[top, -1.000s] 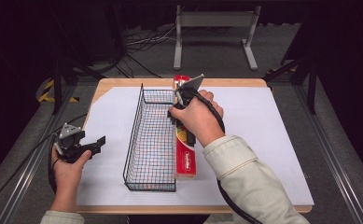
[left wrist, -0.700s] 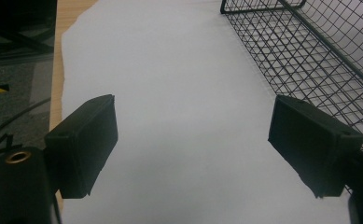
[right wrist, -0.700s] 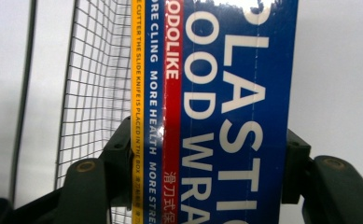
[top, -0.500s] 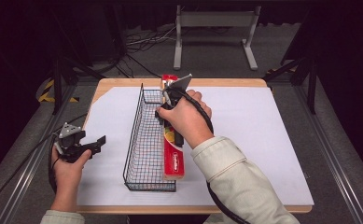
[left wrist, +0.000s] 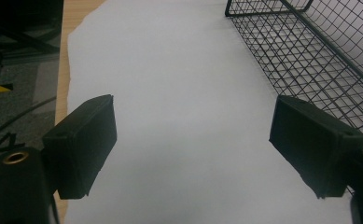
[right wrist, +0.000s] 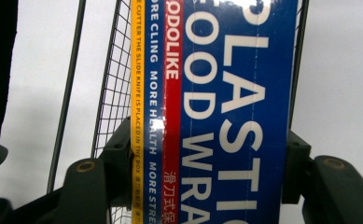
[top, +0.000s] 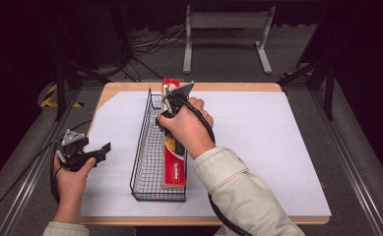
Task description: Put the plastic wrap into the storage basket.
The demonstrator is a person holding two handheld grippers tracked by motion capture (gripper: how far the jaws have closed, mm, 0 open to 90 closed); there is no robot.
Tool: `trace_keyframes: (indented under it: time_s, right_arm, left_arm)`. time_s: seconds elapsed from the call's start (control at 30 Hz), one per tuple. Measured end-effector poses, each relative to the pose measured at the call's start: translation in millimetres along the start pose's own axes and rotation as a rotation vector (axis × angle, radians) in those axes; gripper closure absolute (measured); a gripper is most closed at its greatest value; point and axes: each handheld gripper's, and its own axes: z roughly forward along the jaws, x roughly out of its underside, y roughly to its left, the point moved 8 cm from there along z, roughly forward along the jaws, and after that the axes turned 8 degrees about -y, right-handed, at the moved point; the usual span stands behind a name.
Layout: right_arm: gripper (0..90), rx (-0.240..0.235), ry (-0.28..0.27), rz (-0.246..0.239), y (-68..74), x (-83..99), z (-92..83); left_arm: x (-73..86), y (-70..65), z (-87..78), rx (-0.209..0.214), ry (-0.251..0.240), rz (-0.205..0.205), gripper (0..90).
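A long red plastic-wrap box (top: 175, 164) lies lengthwise in the black wire basket (top: 149, 147), along its right wall. My right gripper (top: 171, 109) is shut on the box near its far end, under the person's hand. In the right gripper view the box's blue, red and yellow faces (right wrist: 226, 93) sit between the two jaws of the right gripper (right wrist: 207, 154), with basket wire (right wrist: 114, 93) on both sides. My left gripper (top: 104, 149) is open near the table's left edge, left of the basket. The left gripper (left wrist: 193, 135) holds nothing, and the basket wall (left wrist: 310, 56) stands to its right.
A white sheet (top: 277, 147) covers the wooden table, with bare room to the right of the basket. A metal stand (top: 226, 29) and cables are on the floor behind the table. Rails run along both sides of the table.
My right gripper has carried the box leftward, from beside the basket's right wall to inside the basket. The left gripper has stayed put.
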Motion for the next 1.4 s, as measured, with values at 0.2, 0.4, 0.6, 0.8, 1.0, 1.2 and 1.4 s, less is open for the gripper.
trace_keyframes:
  time_s: [0.2, 0.4, 0.6, 0.8, 1.0, 1.2, 1.4]
  right_arm:
    - [40.7, -0.007, -0.026, 0.0, 1.0, -1.0, 6.9]
    - [40.6, 0.01, -0.028, -0.002, 2.6, 1.7, 15.1]
    - [40.6, 0.034, -0.036, 0.002, -0.8, 1.8, 21.6]
    - [40.5, 0.041, -0.033, 0.018, -6.8, 2.8, 29.8]
    - [40.5, 0.043, -0.019, 0.038, -9.4, 5.9, 36.9]
    - [40.3, 0.059, -0.014, 0.057, -11.0, 10.5, 46.1]
    - [40.4, 0.059, -0.009, 0.065, -12.9, 12.9, 52.3]
  left_arm:
    - [-0.1, 0.3, 0.5, 0.0, 0.0, -0.002, 15.2]
    - [0.3, 0.2, 0.9, 0.0, 0.003, -0.002, 15.2]
    - [0.2, 0.6, 0.8, -0.001, 0.002, -0.001, 15.2]
    - [0.7, -0.1, 1.7, -0.001, 0.006, 0.003, 15.2]
    - [1.5, -0.7, 2.6, -0.001, 0.013, 0.004, 15.2]
    - [1.8, -2.0, 3.7, -0.002, 0.013, 0.008, 15.2]
    - [2.1, -1.3, 3.8, -0.003, 0.014, 0.007, 15.2]
